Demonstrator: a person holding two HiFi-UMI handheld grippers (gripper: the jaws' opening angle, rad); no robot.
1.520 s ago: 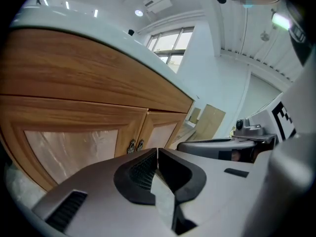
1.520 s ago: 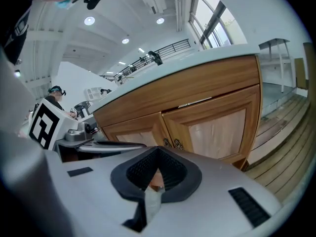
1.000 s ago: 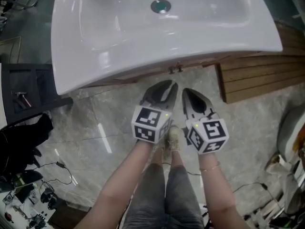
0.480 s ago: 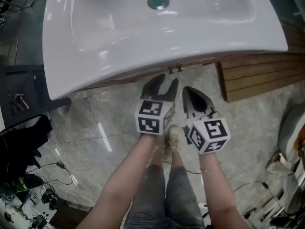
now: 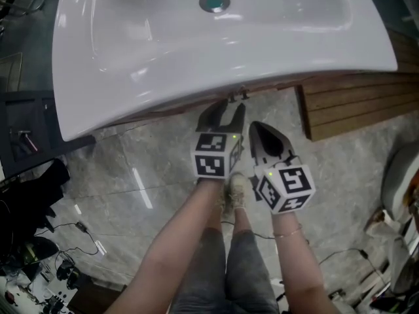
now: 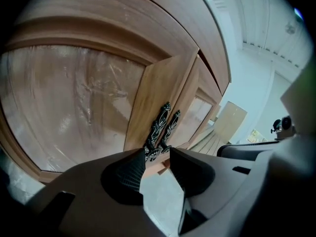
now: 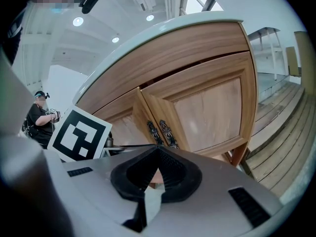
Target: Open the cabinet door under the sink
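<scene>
Under the white sink (image 5: 131,57) the wooden cabinet has two doors with dark ornate handles (image 5: 236,97) side by side at the middle seam. In the left gripper view these handles (image 6: 160,127) stand just beyond my left gripper (image 6: 157,154). Its jaws are opening and nothing is between them. In the head view the left gripper (image 5: 226,108) reaches under the sink rim close to the handles. My right gripper (image 5: 256,128) is shut and empty, lower and to the right. Its own view shows the handles (image 7: 163,131) past the right gripper (image 7: 158,149).
A slatted wooden platform (image 5: 353,106) lies on the floor right of the cabinet. A dark shelf unit (image 5: 33,129) stands left, with cables and small gear (image 5: 59,241) on the tiled floor. The person's legs and a shoe (image 5: 237,188) are below the grippers.
My left gripper's jaws have spread apart, and it has moved closer to the handles under the sink rim. The right gripper has stayed put and shut.
</scene>
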